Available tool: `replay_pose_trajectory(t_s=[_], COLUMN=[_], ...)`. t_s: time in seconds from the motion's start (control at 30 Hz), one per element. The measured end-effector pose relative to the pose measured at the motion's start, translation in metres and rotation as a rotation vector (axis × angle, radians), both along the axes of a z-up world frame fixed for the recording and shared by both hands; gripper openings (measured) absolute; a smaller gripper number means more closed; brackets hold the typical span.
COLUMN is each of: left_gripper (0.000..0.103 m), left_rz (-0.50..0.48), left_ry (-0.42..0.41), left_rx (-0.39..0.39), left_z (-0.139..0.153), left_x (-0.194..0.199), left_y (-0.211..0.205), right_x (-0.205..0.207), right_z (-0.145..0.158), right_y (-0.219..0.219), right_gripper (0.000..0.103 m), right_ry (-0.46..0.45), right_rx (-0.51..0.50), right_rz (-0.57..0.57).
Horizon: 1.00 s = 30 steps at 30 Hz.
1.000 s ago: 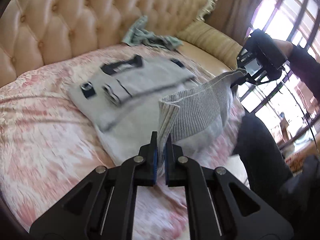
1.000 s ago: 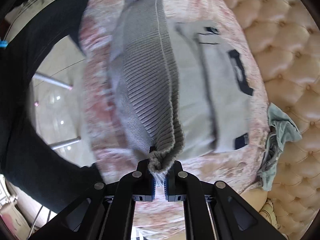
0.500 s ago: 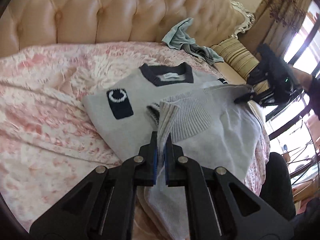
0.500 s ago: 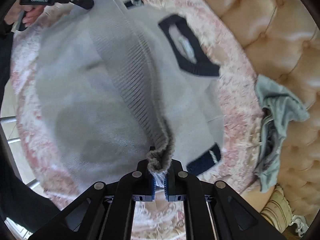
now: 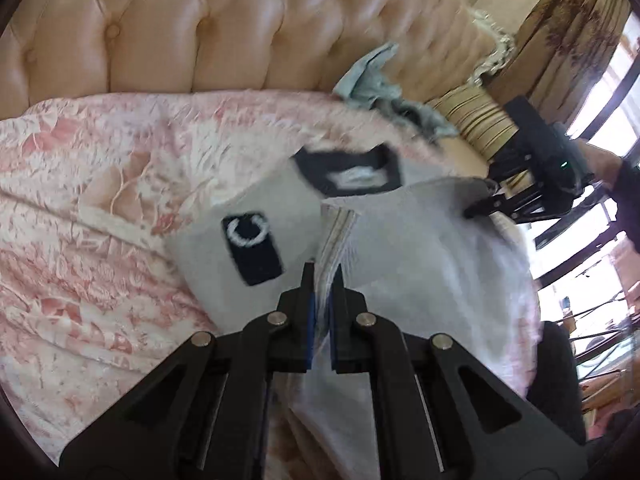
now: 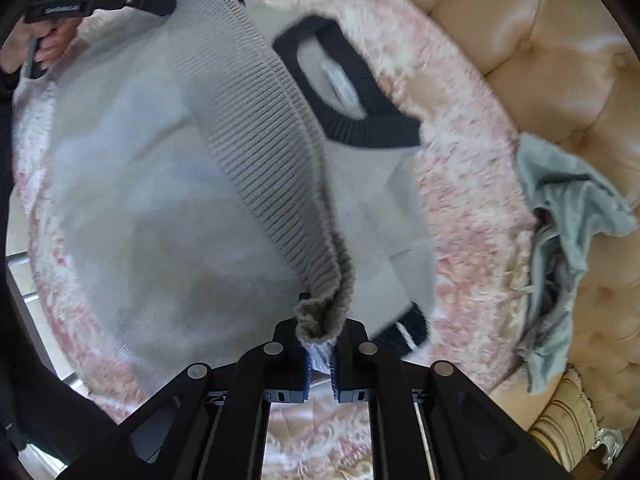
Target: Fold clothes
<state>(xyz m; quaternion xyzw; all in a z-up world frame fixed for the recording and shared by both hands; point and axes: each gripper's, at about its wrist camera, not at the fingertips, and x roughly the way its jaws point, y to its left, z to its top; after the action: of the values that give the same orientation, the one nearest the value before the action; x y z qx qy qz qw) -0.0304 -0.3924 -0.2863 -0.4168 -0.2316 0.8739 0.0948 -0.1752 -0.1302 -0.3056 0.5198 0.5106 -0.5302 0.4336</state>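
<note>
A: Nearest first. Left gripper (image 5: 323, 280) is clamped on one corner of the grey sweater's (image 5: 420, 264) ribbed hem (image 6: 256, 136). Right gripper (image 6: 320, 344) has the other hem corner bunched between its pads; its jaws are just starting to open, with the knit between them.

B: Where's the sweater?

A: On the bed, lying on the pink floral bedspread (image 5: 80, 208). Bottom half is lifted and carried over the chest, hem stretched between the two grippers. Black neckband (image 6: 352, 120) with a white label inside it faces up. Black patch with a white ring (image 5: 252, 248) sits beside the left gripper. A black cuff with a white stripe (image 6: 404, 328) pokes out near the right gripper.

B: Surface?

A: Soft quilted cover, pink-and-white pattern, wrinkled, fuzzy at the far edge.

B: Beyond that?

A: Tufted cream headboard (image 5: 160, 28) curves around the back. A crumpled pale-blue garment (image 6: 568, 216) lies against it, apart from the sweater. Striped bolster (image 5: 476, 120) past that, then brown patterned curtains (image 5: 568, 28) and bright windows. A hand (image 6: 48, 44) holds the left gripper's handle; dark sleeve at the frame edge. Both views are motion-blurred.
</note>
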Motion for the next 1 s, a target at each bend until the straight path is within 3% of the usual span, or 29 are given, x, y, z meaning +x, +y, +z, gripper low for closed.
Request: replay_pose_trajectory(t_s=[0.1, 0.13, 0.17, 0.2, 0.23, 0.27, 0.33, 0.4, 0.53, 0.57, 0.63, 0.7, 0.77, 0.87, 0.93, 0.97, 1.0], left_gripper=[0.011, 0.014, 0.029, 0.062, 0.076, 0.082, 0.082, 0.082, 0.081, 0.075, 0.07, 0.045, 0.042, 0.04, 0.04, 0.036, 0.019], left_rz=[0.052, 0.068, 0.083, 0.088, 0.099, 0.126, 0.163, 0.216, 0.267, 0.249, 0.189, 0.122, 0.088, 0.081, 0.068, 0.061, 0.054], left_ry=[-0.004, -0.004, 0.004, 0.007, 0.011, 0.033, 0.081, 0.12, 0.153, 0.147, 0.136, 0.097, 0.047, 0.009, -0.001, -0.005, -0.008], left_rx=[0.027, 0.024, 0.041, 0.062, 0.077, 0.085, 0.155, 0.222, 0.425, 0.422, 0.278, 0.16, 0.046, 0.033, 0.029, 0.024, 0.019], left_z=[-0.01, -0.01, -0.008, -0.008, -0.008, -0.005, 0.0, 0.001, -0.007, -0.006, 0.005, 0.007, 0.004, -0.004, -0.006, -0.006, -0.007], left_x=[-0.003, -0.003, -0.001, 0.001, 0.004, 0.008, 0.015, 0.025, 0.036, 0.034, 0.027, 0.017, 0.007, 0.001, -0.001, -0.002, -0.003], left_y=[-0.008, -0.01, -0.014, -0.018, -0.021, -0.027, -0.043, -0.061, -0.09, -0.087, -0.068, -0.046, -0.026, -0.02, -0.017, -0.015, -0.013], right_x=[-0.017, -0.026, -0.034, -0.04, -0.046, -0.051, -0.059, -0.061, -0.049, -0.046, -0.037, -0.034, -0.031, -0.036, -0.038, -0.038, -0.039], right_z=[0.0, 0.004, 0.008, 0.012, 0.017, 0.022, 0.034, 0.049, 0.038, 0.034, 0.025, 0.017, 0.013, 0.004, 0.001, 0.001, 0.0], right_y=[0.003, 0.009, 0.016, 0.023, 0.033, 0.045, 0.069, 0.1, 0.131, 0.137, 0.143, 0.138, 0.134, 0.122, 0.119, 0.116, 0.113], right_gripper=[0.012, 0.026, 0.054, 0.069, 0.086, 0.086, 0.086, 0.086, 0.086, 0.085, 0.085, 0.083, 0.072, 0.063, 0.062, 0.061, 0.058], right_ry=[-0.058, -0.078, -0.088, -0.088, -0.088, -0.099, -0.14, -0.171, -0.262, -0.286, -0.314, -0.289, -0.265, -0.229, -0.214, -0.206, -0.194], right_rx=[-0.064, -0.09, -0.114, -0.135, -0.167, -0.214, -0.315, -0.493, -0.689, -0.73, -0.788, -0.775, -0.751, -0.724, -0.716, -0.708, -0.696], right_rz=[-0.115, -0.18, -0.239, -0.292, -0.348, -0.406, -0.517, -0.678, -0.866, -0.907, -0.954, -0.93, -0.91, -0.887, -0.882, -0.872, -0.862])
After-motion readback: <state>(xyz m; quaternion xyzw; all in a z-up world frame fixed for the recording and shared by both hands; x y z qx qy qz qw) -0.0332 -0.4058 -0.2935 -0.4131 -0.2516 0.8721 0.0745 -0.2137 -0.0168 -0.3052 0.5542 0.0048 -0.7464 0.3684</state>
